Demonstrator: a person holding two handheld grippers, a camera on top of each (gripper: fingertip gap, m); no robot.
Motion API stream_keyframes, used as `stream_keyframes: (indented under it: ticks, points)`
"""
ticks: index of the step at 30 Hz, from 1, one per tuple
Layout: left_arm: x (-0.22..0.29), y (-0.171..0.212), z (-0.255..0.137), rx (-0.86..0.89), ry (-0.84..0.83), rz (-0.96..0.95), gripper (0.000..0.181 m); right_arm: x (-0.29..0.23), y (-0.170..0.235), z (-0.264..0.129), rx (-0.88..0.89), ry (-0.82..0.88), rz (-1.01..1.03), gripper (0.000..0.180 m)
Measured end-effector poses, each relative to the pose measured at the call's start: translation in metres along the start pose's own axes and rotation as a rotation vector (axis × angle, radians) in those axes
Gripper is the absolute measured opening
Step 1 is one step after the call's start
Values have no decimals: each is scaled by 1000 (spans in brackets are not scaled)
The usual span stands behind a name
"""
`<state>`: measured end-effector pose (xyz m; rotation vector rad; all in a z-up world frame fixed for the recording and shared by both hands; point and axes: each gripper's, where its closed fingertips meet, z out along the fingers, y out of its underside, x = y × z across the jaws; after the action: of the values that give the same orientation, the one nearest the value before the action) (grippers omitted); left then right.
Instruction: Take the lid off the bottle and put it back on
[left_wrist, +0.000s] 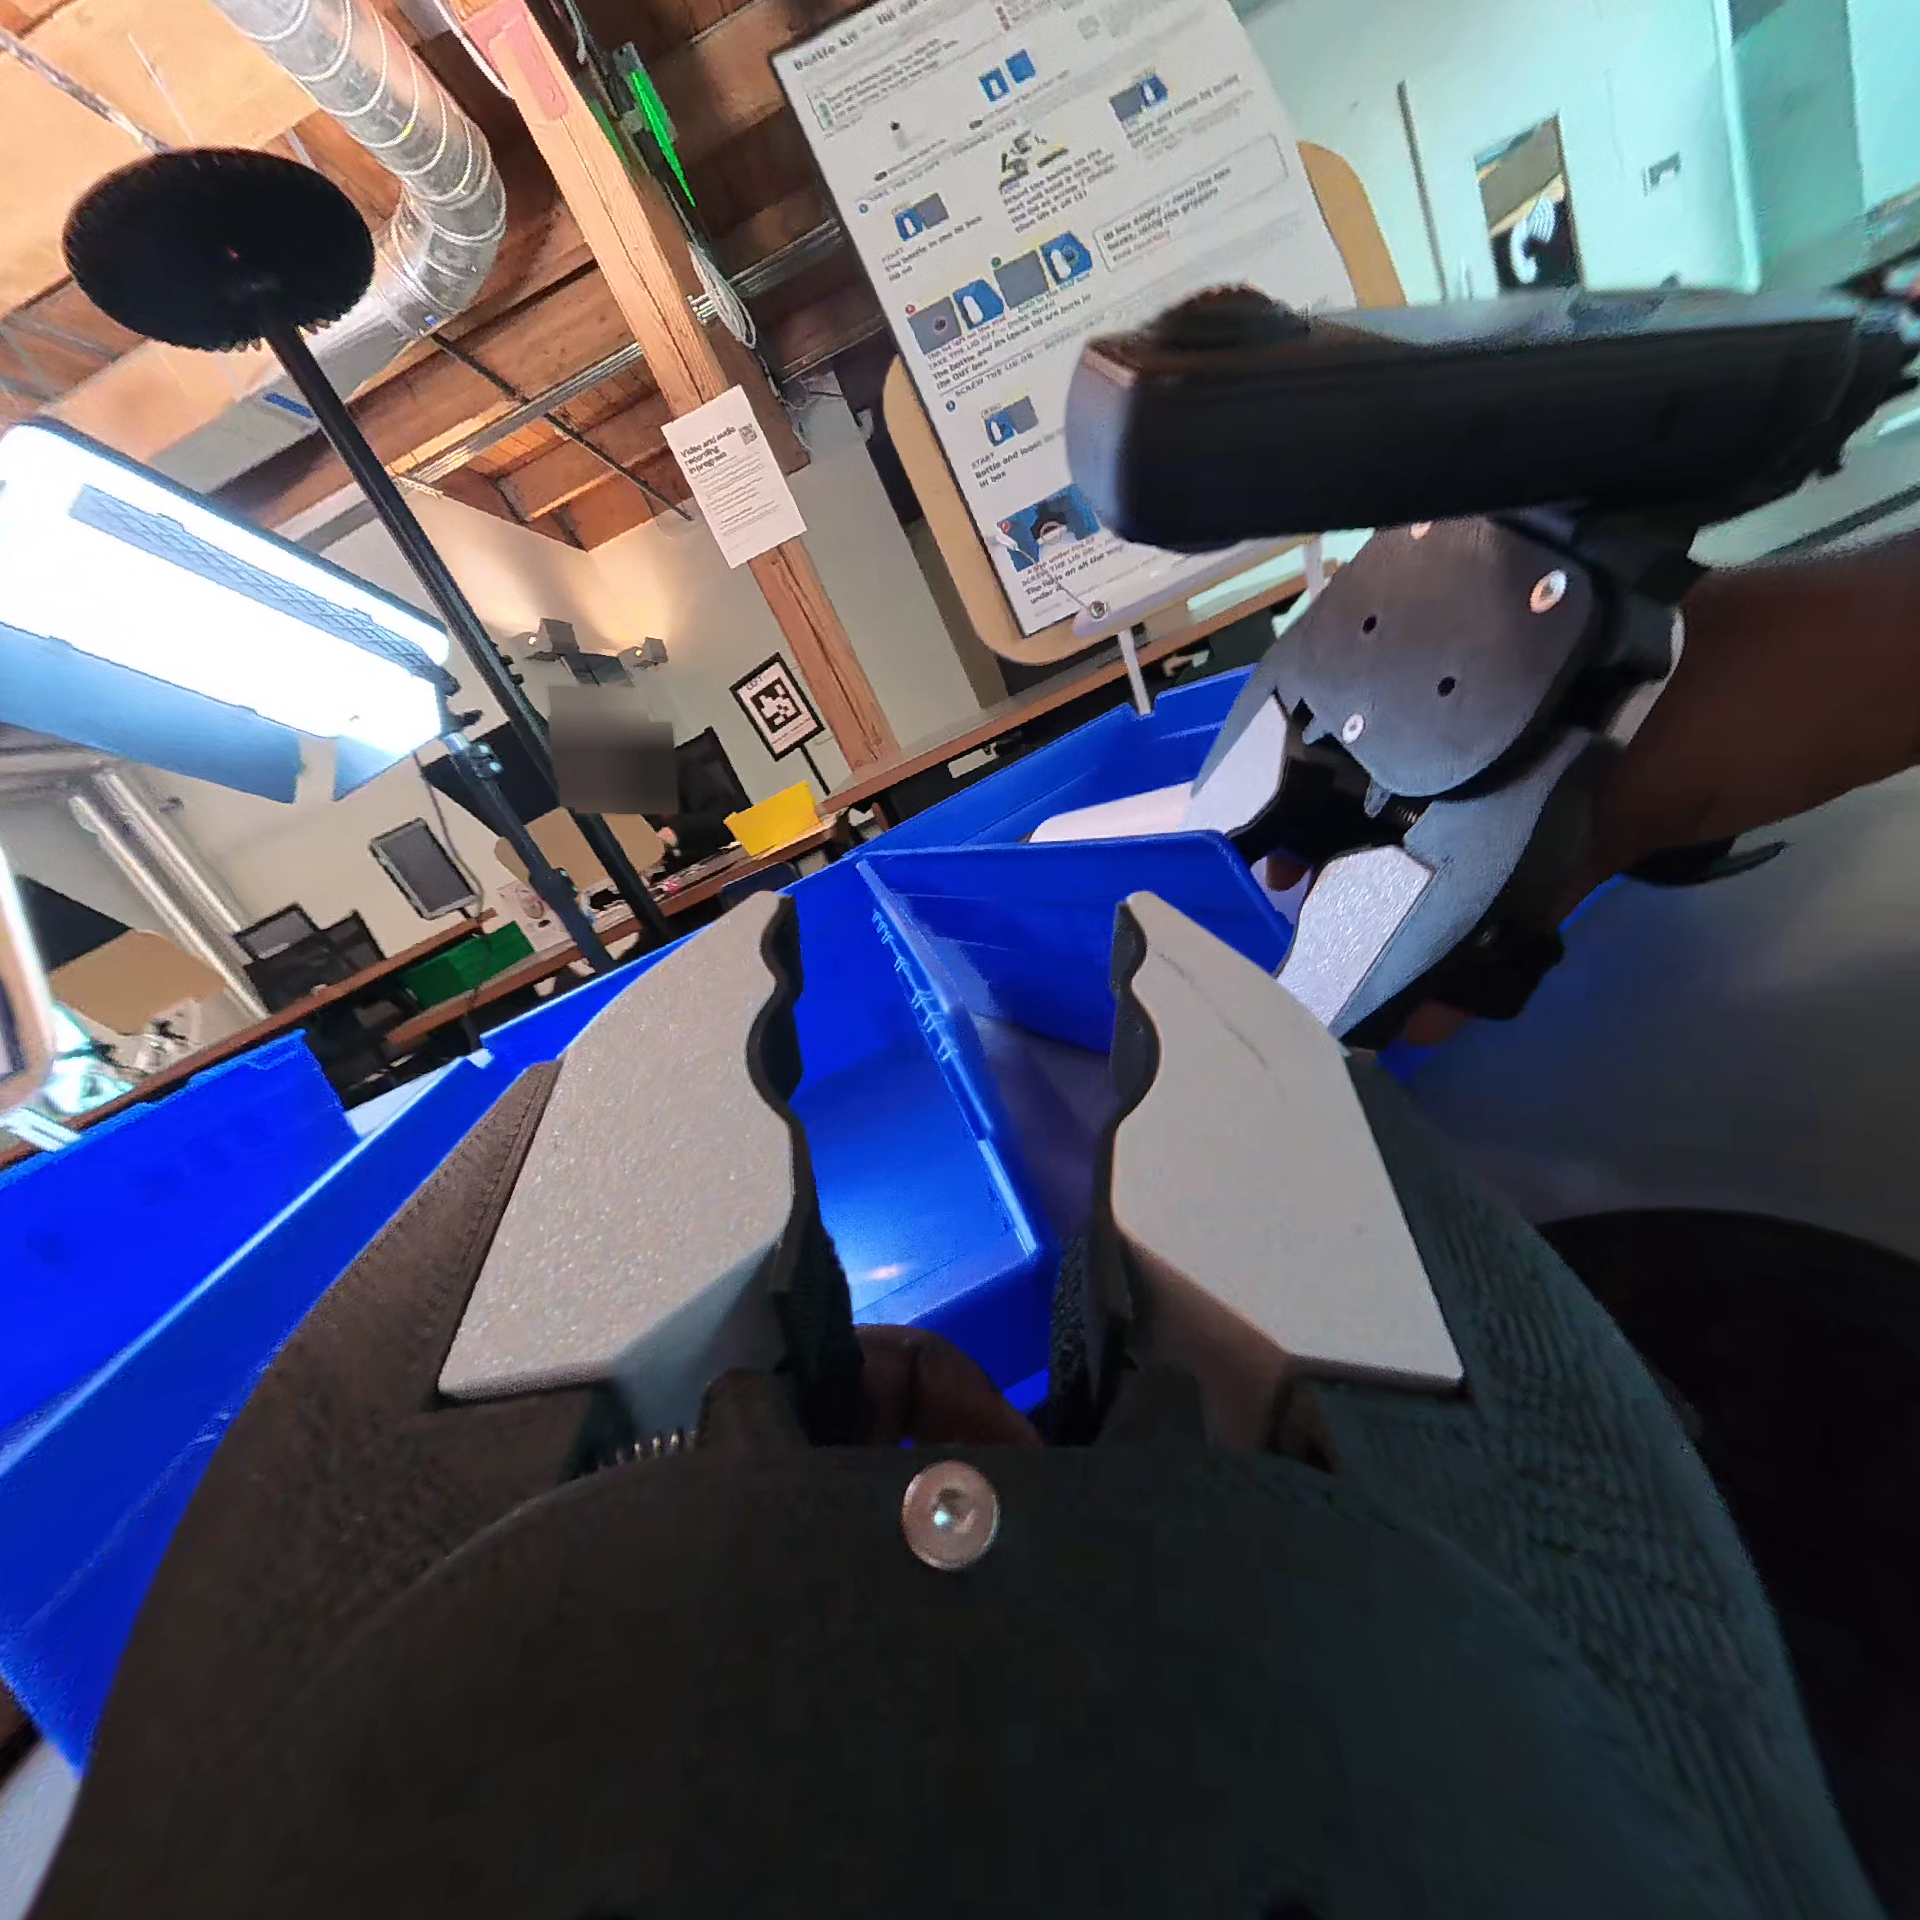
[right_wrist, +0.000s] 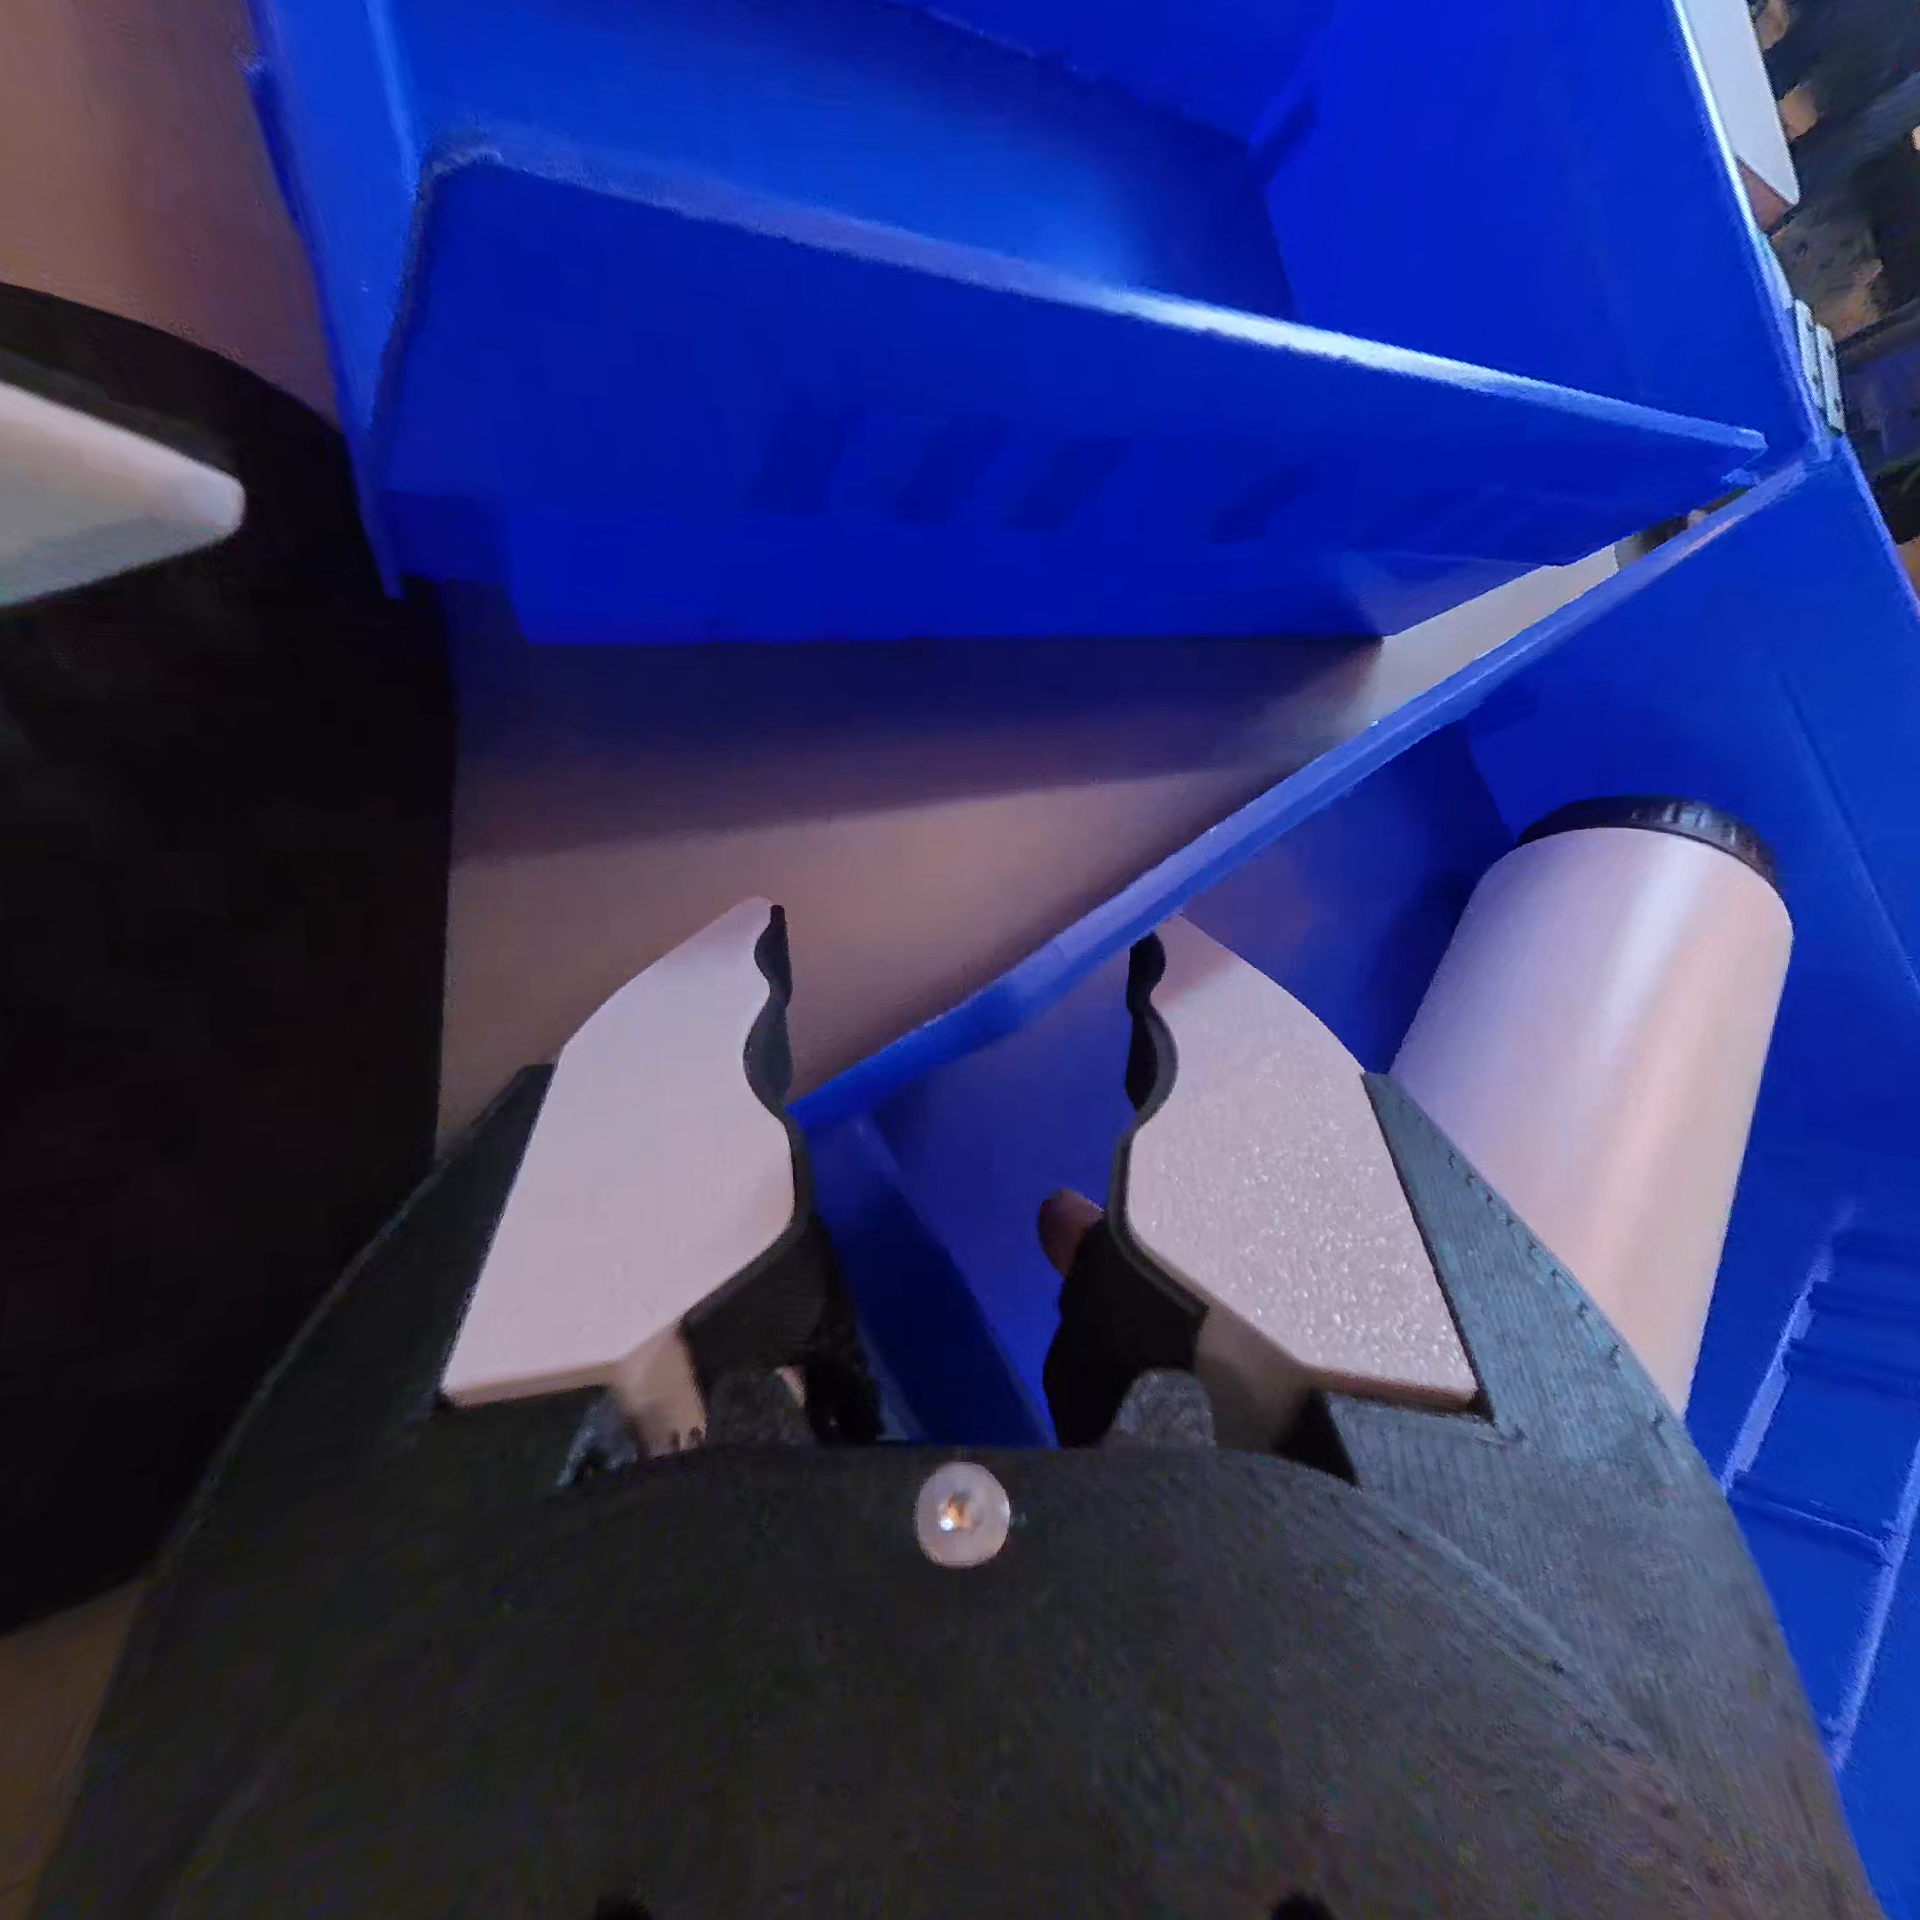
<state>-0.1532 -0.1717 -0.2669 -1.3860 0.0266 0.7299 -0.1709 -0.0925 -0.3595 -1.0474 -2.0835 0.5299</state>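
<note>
In the right wrist view a white bottle (right_wrist: 1590, 1091) lies on its side in a blue bin (right_wrist: 1299, 790), with its black lid (right_wrist: 1652, 821) on the far end. My right gripper (right_wrist: 956, 930) is open and empty over that bin's near rim, left of the bottle. My left gripper (left_wrist: 951, 914) is open and empty, held above the edge of a blue bin (left_wrist: 914, 1143). In the left wrist view the right gripper (left_wrist: 1288, 862) reaches down into the farther bin, beside a white shape (left_wrist: 1112, 821) mostly hidden by the bin wall.
A second blue bin (right_wrist: 935, 416) stands past the right gripper. Another blue bin (left_wrist: 156, 1247) is at the left. A grey tabletop (right_wrist: 831, 810) shows between the bins. A lamp on a black stand (left_wrist: 436, 582) and a white poster board (left_wrist: 1060, 312) stand behind.
</note>
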Motion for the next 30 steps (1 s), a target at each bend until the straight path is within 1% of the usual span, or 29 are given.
stream_keyframes:
  ticks: [2, 5, 7, 8, 9, 10, 12, 14, 15, 16, 18, 20, 21, 22, 23, 24, 25, 26, 28, 29, 30]
  points:
    - [-6, -3, -2, 18, 9, -84, 57, 1, -2, 2, 10, -7, -11, 63]
    - [-29, -4, -6, 54, -2, -312, 60, 3, -3, 5, 42, -25, -19, 64]
    - [-58, 2, -13, 72, -60, -485, 64, 4, -2, 5, 51, -47, -39, 65]
    - [-77, 9, -17, 70, -116, -528, 68, 5, -2, 4, 58, -54, -51, 71]
    - [-98, 18, -24, 61, -190, -530, 71, 5, -9, 0, 115, -51, -68, 88]
    - [-120, 28, -32, 44, -268, -501, 74, 9, -20, -7, 194, -8, -68, 91]
    - [-162, 47, -49, -16, -412, -398, 82, 17, -48, -30, 371, 113, -76, 88]
    - [-193, 67, -60, -96, -486, -300, 88, 10, -77, -53, 541, 189, -101, 76]
    - [-201, 76, -61, -130, -469, -279, 90, 1, -85, -57, 573, 188, -99, 67]
    - [-202, 84, -57, -155, -415, -281, 90, -11, -90, -55, 561, 157, -81, 66]
    - [-198, 103, -44, -218, -281, -328, 90, -33, -89, -38, 461, 52, -6, 68]
    - [-196, 117, -34, -287, -196, -383, 90, -46, -83, -18, 364, -40, 95, 76]
    - [-195, 123, -29, -317, -155, -384, 84, -50, -80, -10, 336, -76, 139, 75]
    - [-192, 128, -24, -348, -113, -380, 72, -52, -77, -4, 314, -101, 175, 75]
    - [-187, 133, -20, -379, -65, -387, 55, -53, -75, 2, 293, -117, 200, 73]
    - [-179, 134, -17, -397, -6, -400, 29, -52, -72, 6, 278, -125, 213, 67]
    - [-179, 135, -15, -406, -15, -409, 21, -51, -72, 9, 272, -128, 219, 60]
    - [-184, 137, -15, -414, -75, -397, 11, -51, -74, 11, 276, -132, 220, 59]
    - [-190, 136, -18, -413, -185, -331, 3, -50, -77, 12, 276, -123, 195, 57]
    - [-192, 132, -21, -395, -233, -303, 2, -49, -78, 11, 286, -99, 168, 52]
    - [-192, 126, -23, -361, -266, -301, 2, -42, -80, 5, 313, -28, 129, 34]
